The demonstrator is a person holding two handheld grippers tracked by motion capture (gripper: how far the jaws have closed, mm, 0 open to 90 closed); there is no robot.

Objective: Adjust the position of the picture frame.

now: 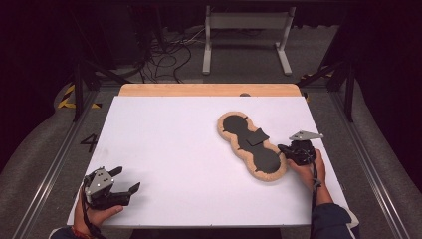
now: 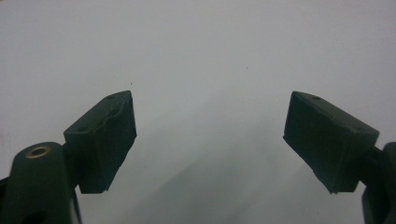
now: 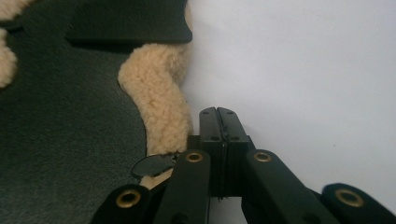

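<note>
My left gripper (image 2: 210, 135) hangs over the desk (image 2: 201, 42) with its two black fingers (image 2: 105, 140) spread wide apart, one rising from the lower left and the other from the lower right. Between them I see only bare white surface, with nothing held and nothing touching the pads. Each fingertip is a blocky dark pad with small screw holes on its upper face. A brass-ringed pivot shows on the left link near the bottom corner. Soft grey shadows from my fingers fall across the desk beneath them.
</note>
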